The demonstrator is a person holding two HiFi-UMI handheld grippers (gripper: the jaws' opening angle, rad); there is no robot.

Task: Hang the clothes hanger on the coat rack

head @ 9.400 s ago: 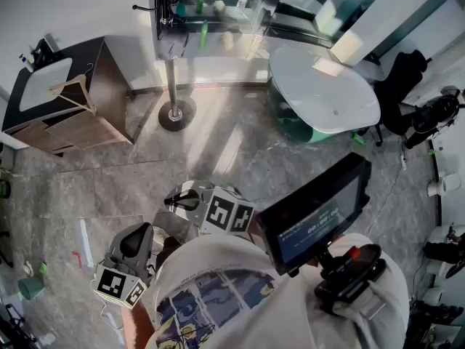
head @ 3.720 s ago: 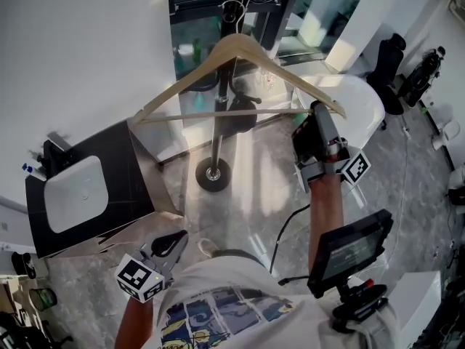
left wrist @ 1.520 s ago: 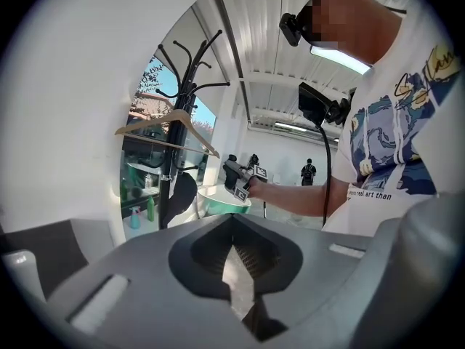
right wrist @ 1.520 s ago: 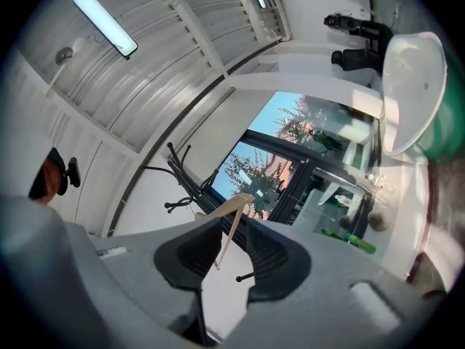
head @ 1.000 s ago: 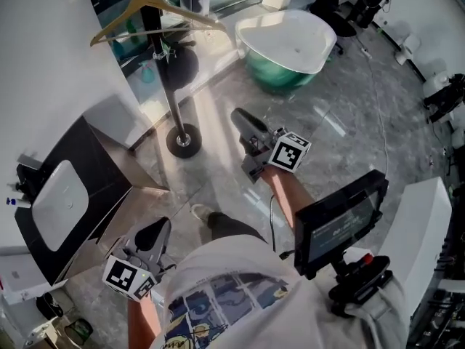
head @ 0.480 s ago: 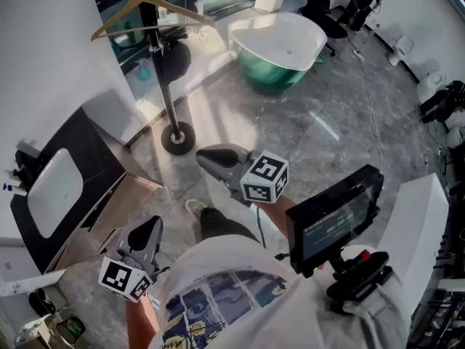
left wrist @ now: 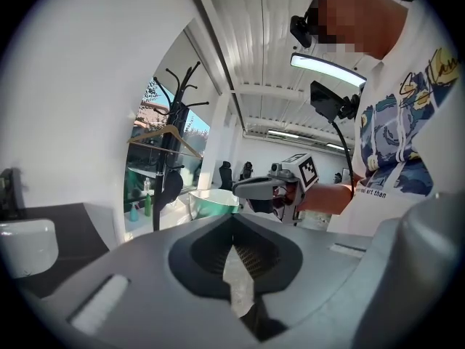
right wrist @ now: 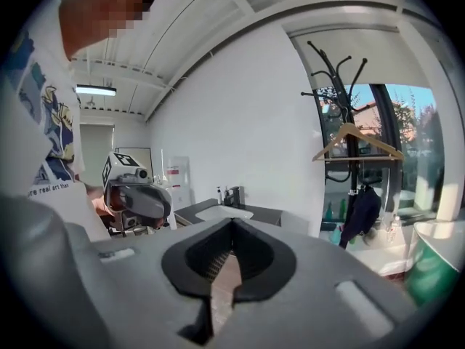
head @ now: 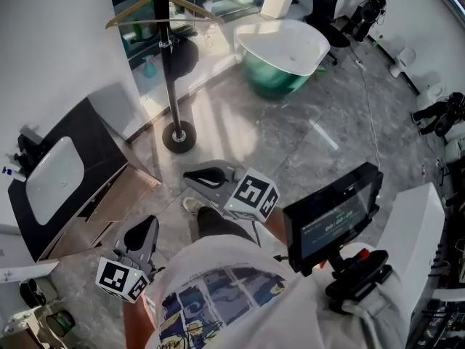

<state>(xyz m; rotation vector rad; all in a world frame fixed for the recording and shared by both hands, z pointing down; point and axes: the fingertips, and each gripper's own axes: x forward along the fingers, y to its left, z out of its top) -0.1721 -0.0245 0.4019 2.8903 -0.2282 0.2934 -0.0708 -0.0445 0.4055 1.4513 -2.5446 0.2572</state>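
Observation:
A wooden clothes hanger [head: 161, 6] hangs by its hook on the black coat rack [head: 172, 71] at the top of the head view, free of both grippers. The hanger [right wrist: 357, 140] also shows in the right gripper view, high on the rack [right wrist: 341, 64], and far off as hanger [left wrist: 166, 135] in the left gripper view. My right gripper [head: 190, 176] is low in front of my body, pointing left, shut and empty. Beside my left hip, my left gripper [head: 149, 227] is also shut with nothing in it.
A white and green bathtub [head: 287, 49] stands at the back right. A black cabinet with a white basin [head: 51, 180] is at the left. A dark bag [head: 187, 53] hangs on the rack. A monitor [head: 330, 217] sticks out from my chest.
My right gripper has drawn back from the rack toward my body, rolled to point left, and its jaws have closed. The left gripper shifted slightly. The hanger stays on the rack.

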